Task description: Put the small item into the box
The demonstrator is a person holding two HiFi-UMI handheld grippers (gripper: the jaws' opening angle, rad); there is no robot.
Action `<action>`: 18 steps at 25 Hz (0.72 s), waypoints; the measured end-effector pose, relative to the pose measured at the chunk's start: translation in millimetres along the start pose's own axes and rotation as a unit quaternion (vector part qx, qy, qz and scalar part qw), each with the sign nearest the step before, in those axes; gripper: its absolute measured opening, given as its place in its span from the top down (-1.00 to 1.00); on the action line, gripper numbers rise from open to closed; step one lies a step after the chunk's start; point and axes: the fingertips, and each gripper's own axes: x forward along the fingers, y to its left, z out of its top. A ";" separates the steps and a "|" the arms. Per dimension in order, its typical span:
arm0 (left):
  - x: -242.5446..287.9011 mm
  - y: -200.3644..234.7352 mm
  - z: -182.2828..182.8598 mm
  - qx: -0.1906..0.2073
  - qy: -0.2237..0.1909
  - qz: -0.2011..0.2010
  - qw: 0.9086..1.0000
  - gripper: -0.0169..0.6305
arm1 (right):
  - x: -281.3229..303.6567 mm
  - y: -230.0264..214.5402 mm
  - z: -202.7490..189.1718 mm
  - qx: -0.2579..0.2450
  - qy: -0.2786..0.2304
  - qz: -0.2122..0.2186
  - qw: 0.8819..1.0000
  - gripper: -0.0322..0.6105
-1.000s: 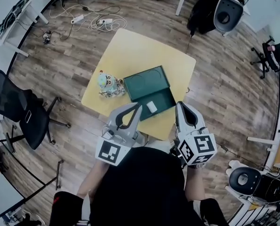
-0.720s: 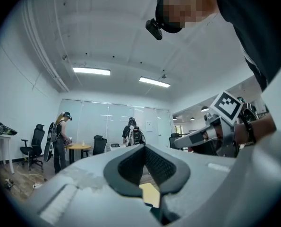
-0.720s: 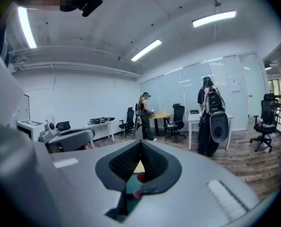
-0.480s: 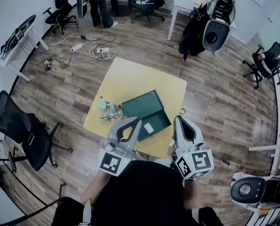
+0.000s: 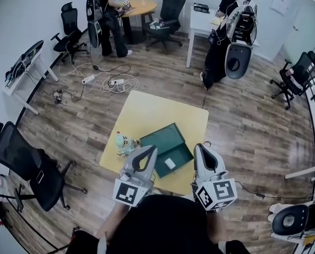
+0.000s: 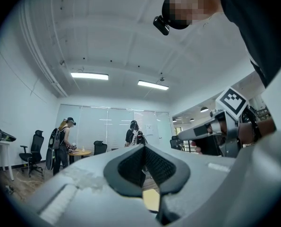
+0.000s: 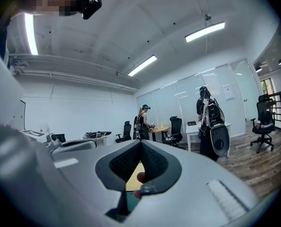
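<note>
Now both grippers are hovering shut and empty, and the small white item is lying inside the open green box.

The left gripper (image 5: 151, 149) and the right gripper (image 5: 198, 147) are pointing level into the room, side by side. Each one's jaws are meeting at the tips with nothing between them, as both gripper views are showing. From the head view they are overlapping the near edge of the yellow table (image 5: 162, 107). The green box (image 5: 182, 154) is sitting on the table's near half, its lid lying open on the far side. The small white item (image 5: 170, 163) is resting in the box's near tray, apart from both grippers. A small toy figure (image 5: 124, 143) is standing just beside the box's left edge.
</note>
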 end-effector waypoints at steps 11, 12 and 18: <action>4.0 1.6 9.3 0.010 -0.009 -0.004 1.000 0.94 | 3.7 10.2 8.8 -0.009 -0.021 0.021 1.000 0.89; 4.7 1.5 9.3 0.011 -0.011 -0.005 1.000 0.94 | 4.2 11.0 8.0 -0.010 -0.021 0.024 0.999 0.89; 6.0 -2.3 7.2 0.009 -0.011 -0.008 1.000 0.94 | 5.2 13.4 3.4 -0.011 -0.014 0.034 0.999 0.89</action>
